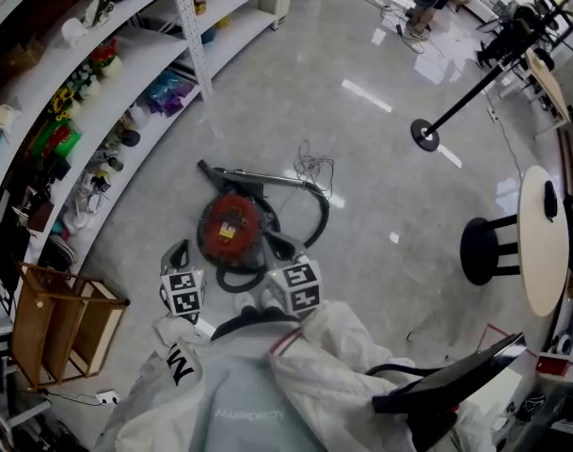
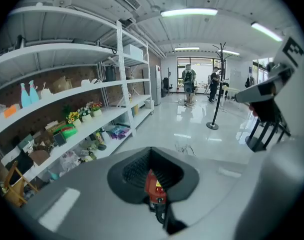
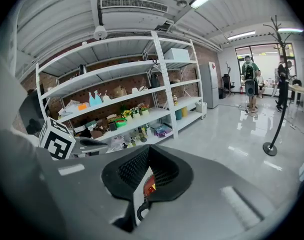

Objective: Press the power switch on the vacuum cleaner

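The red vacuum cleaner (image 1: 231, 229) sits on the shiny floor (image 1: 389, 186), right in front of the person. Its black hose (image 1: 316, 217) curls round its right side. On the left, long white shelves (image 1: 189, 26) run close by, and a wooden crate (image 1: 74, 285) stands at their near end. On the right, a round table (image 1: 540, 243) and a black stool (image 1: 482, 250) stand well apart from the vacuum cleaner. A pole stand (image 1: 423, 135) is farther off. Past the vacuum cleaner the floor is wide and bare. Both tongs are held low, close to the person's white sleeves, and point forward. The left gripper (image 1: 180, 249) is just beside the vacuum cleaner's near left side. The right gripper (image 1: 278, 243) is at its near right side, by the hose. I cannot tell if either one touches it. Each gripper's jaws are pressed together at the tips and hold nothing.
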Available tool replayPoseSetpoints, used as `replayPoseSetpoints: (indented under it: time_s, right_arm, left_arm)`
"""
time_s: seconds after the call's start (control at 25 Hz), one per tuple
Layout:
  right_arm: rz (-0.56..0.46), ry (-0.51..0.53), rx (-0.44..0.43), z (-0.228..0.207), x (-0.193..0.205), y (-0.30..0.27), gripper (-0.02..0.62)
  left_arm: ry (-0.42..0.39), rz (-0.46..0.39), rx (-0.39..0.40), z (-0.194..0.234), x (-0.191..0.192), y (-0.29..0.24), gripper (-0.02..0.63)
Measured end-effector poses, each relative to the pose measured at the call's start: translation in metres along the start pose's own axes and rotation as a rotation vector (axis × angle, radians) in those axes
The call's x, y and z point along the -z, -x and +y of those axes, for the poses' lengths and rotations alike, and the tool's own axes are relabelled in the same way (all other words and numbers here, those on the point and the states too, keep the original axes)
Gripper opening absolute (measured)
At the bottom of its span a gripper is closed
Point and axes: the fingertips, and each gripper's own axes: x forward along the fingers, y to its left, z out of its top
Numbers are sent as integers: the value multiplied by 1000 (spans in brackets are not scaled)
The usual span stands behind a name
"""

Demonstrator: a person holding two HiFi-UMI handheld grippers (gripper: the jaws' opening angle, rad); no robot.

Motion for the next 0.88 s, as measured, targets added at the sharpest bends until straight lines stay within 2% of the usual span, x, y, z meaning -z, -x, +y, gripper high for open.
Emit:
replayPoseSetpoints:
  time_s: [0.2, 0.88]
  right_arm:
    - [-26, 24, 13, -3, -15, -3, 0]
    - [-91, 83, 12, -13, -42, 15, 0]
  left_arm:
    - [3, -58, -2, 4, -21, 16, 0]
    - [33, -153, 15, -17, -56, 37, 0]
